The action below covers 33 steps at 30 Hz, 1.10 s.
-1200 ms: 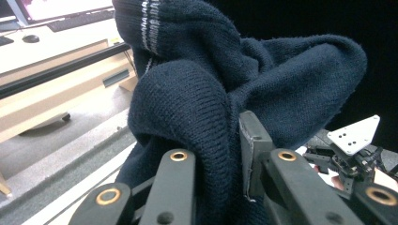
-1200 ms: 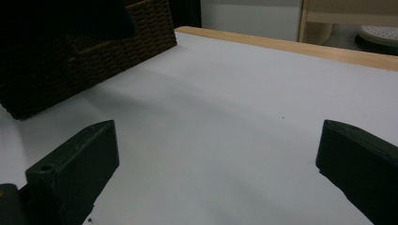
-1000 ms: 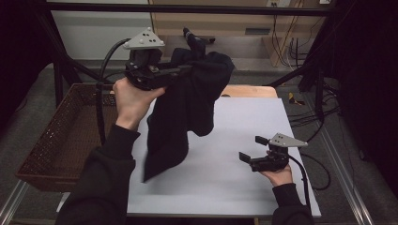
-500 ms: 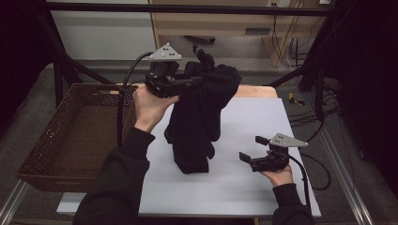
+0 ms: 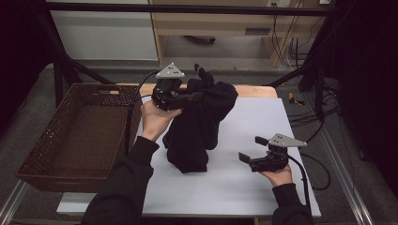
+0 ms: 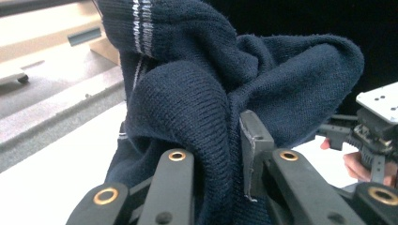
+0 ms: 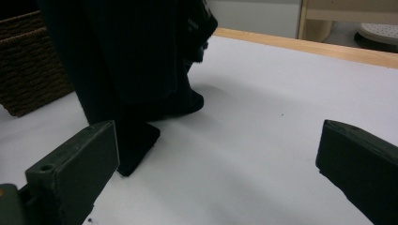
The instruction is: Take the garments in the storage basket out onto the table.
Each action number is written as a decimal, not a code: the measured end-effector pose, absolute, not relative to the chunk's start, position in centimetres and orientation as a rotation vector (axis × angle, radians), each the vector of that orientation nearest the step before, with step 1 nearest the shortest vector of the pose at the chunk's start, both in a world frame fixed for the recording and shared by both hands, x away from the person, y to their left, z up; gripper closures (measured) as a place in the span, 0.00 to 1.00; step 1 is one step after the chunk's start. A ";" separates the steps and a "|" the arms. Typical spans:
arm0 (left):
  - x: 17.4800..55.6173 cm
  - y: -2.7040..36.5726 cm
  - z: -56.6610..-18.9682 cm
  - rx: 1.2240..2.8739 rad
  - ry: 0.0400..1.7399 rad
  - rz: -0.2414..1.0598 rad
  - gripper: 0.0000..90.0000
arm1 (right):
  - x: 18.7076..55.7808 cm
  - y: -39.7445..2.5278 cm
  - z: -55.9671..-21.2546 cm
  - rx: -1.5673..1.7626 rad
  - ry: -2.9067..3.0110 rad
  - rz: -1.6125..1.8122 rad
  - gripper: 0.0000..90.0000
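Observation:
A dark navy knitted garment (image 5: 199, 126) with thin pale stripes near one edge hangs bunched from my left gripper (image 5: 195, 95), which is shut on a fold of it above the white table (image 5: 263, 126). Its lower end rests crumpled on the table. In the left gripper view the knit (image 6: 202, 93) bulges between and over the two jaws. My right gripper (image 5: 252, 149) stands open low over the table to the right of the garment, with nothing between its jaws; in the right gripper view the garment (image 7: 131, 70) hangs ahead at the left.
An empty brown wicker basket (image 5: 51, 154) stands at the left of the table. A wooden edge (image 5: 253, 90) runs along the table's far side, with shelving and cables beyond. Black frame bars stand at both sides.
My left gripper has carried the garment rightward and down, so its lower end has come to rest crumpled on the table. The right gripper has stayed where it was.

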<state>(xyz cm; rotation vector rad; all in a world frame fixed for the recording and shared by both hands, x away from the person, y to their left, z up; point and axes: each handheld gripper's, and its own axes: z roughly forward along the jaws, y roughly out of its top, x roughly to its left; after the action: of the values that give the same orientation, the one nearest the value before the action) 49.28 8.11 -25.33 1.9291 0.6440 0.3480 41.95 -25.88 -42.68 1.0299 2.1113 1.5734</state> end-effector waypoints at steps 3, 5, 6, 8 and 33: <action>49.5 8.2 -26.4 1.932 0.653 0.329 0.84 | 41.9 -25.8 -42.7 1.030 2.113 1.573 0.00; 49.6 8.2 -27.1 1.935 0.660 0.317 0.84 | 41.9 -25.8 -42.7 1.030 2.113 1.573 0.00; 49.7 8.2 -27.5 1.937 0.664 0.314 0.84 | 41.9 -25.8 -42.7 1.030 2.113 1.573 0.00; 49.8 8.2 -28.0 1.946 0.669 0.312 0.84 | 42.0 -25.8 -42.7 1.030 2.111 1.573 0.00; 50.0 7.4 -35.5 2.035 0.709 0.224 0.81 | 41.9 -25.9 -42.6 1.028 2.106 1.577 0.00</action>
<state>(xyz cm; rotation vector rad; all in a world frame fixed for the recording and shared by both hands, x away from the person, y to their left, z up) 49.99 7.36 -35.48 2.0353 0.7085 0.2245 41.92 -25.91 -42.63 1.0282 2.1058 1.5770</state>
